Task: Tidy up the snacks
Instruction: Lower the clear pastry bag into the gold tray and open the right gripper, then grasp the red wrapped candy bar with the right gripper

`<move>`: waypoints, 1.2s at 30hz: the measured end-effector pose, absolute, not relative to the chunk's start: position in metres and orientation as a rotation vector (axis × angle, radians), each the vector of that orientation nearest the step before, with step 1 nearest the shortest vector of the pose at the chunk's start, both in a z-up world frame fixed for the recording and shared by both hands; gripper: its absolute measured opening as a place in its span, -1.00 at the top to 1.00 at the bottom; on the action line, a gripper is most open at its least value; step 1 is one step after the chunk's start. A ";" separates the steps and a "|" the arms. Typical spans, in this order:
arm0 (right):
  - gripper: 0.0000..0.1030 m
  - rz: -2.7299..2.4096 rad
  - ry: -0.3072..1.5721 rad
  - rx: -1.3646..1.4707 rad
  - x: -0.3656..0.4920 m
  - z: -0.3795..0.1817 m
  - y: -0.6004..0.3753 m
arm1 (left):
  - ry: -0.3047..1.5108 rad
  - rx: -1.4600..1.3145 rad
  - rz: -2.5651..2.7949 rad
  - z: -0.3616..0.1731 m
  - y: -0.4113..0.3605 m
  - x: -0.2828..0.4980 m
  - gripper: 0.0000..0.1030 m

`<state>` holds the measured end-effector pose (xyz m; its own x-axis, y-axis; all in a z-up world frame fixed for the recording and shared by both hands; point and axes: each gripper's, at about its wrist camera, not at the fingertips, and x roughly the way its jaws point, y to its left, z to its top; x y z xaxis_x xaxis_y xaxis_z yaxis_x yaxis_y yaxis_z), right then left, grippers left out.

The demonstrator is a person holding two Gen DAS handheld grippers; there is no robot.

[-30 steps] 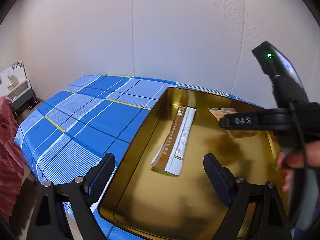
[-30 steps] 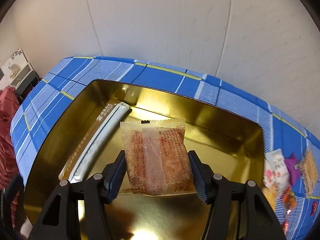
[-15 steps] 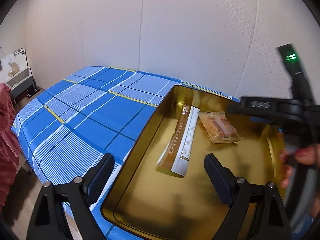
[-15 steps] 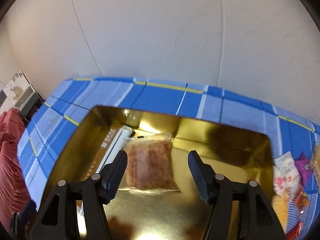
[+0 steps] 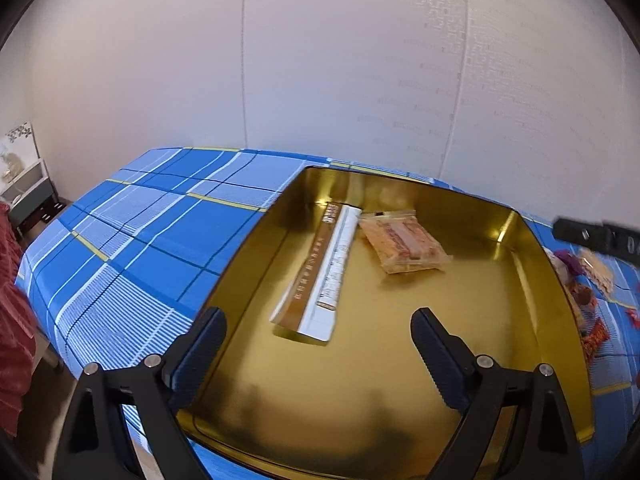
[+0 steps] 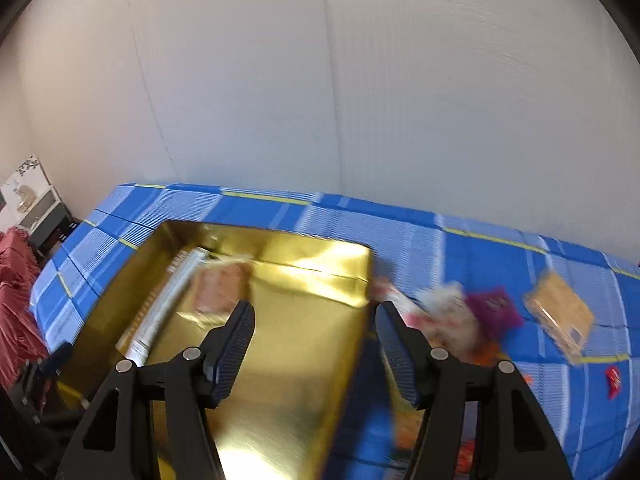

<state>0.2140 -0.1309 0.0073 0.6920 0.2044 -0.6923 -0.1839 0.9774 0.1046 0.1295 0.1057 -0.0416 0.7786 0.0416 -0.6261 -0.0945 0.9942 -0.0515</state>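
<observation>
A gold tray [image 5: 256, 236] sits on the blue checked cloth [image 5: 140, 240]. Inside it lie a long brown-and-white packet [image 5: 324, 268] and, just to its right, a clear packet of orange biscuits [image 5: 404, 244]. My left gripper [image 5: 318, 316] hovers open over the tray's near part, holding nothing. The right wrist view is blurred. In it my right gripper [image 6: 315, 308] stands open and empty above the tray's right rim [image 6: 360, 304]. The two packets [image 6: 222, 284] lie to its left. Loose snacks lie on the cloth to its right: a white-pink one [image 6: 448, 308], a purple one [image 6: 494, 310] and a tan one [image 6: 560, 320].
A white wall runs close behind the table. A small cabinet [image 5: 28, 184] and red fabric [image 5: 12, 320] are off the table's left end. A small red sweet [image 6: 614, 380] lies at the far right. More wrapped snacks [image 5: 580, 280] lie beside the tray's right wall.
My right gripper let go of the orange biscuit packet, which now lies in the tray, then drew back up and to the right. The left gripper stayed put.
</observation>
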 end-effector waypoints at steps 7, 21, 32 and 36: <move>-0.25 0.096 0.772 0.038 0.176 -0.014 -0.197 | 0.654 -0.043 0.019 -0.041 0.091 0.120 -0.95; -0.25 0.016 0.815 0.079 0.133 -0.050 -0.262 | 0.650 -0.004 -0.031 -0.037 0.050 0.091 -0.95; -0.20 0.009 0.878 0.097 0.161 -0.067 -0.242 | 0.729 -0.023 -0.115 -0.027 0.012 0.073 -0.95; 0.13 0.001 0.898 0.058 0.163 -0.072 -0.243 | 0.737 -0.024 -0.140 -0.017 -0.002 0.075 -0.95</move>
<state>0.1632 -0.2430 -0.0724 0.6232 0.0253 -0.7817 0.0233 0.9984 0.0509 0.0748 -0.0015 -0.0168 0.7319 -0.1359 -0.6678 0.1186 0.9904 -0.0714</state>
